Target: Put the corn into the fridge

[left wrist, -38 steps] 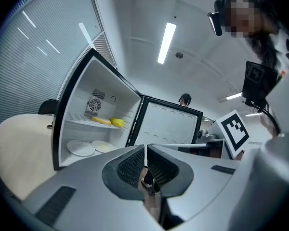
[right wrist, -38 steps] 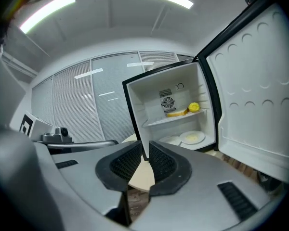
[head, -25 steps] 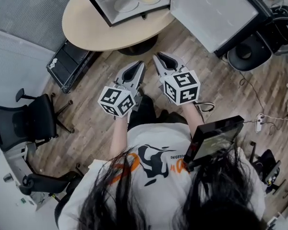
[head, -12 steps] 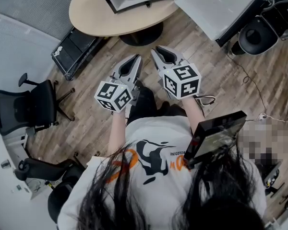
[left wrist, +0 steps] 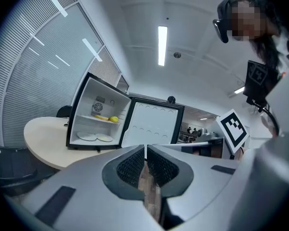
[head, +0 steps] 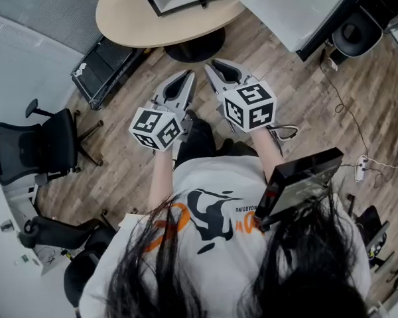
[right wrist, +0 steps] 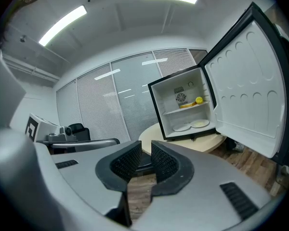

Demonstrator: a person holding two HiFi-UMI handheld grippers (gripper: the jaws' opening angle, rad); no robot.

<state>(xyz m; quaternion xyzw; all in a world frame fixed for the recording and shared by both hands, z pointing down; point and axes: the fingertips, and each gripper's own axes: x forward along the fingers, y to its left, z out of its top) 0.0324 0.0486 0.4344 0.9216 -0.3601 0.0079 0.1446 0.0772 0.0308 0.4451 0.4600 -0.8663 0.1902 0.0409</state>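
Note:
The small fridge [left wrist: 97,120] stands on the round beige table [head: 136,25] with its door [right wrist: 250,88] swung wide open. On its upper shelf lies a long yellow thing, which looks like the corn [right wrist: 187,105] [left wrist: 101,117], beside a round yellow fruit [right wrist: 199,100]. Two white plates [left wrist: 96,137] rest on the fridge floor. My left gripper [head: 188,73] [left wrist: 145,147] and right gripper [head: 209,63] [right wrist: 145,146] hover side by side over the wooden floor, short of the table. Both point at the fridge. Each is shut with nothing between its jaws.
A black office chair [head: 33,152] stands at the left. A black case [head: 105,68] lies on the floor under the table's left edge. A round black bin [head: 355,36] and loose cables [head: 348,121] lie to the right. The open fridge door overhangs the floor.
Both grippers, still shut and empty, have drawn a little back from the table; the gap between their tips and the table's edge has grown.

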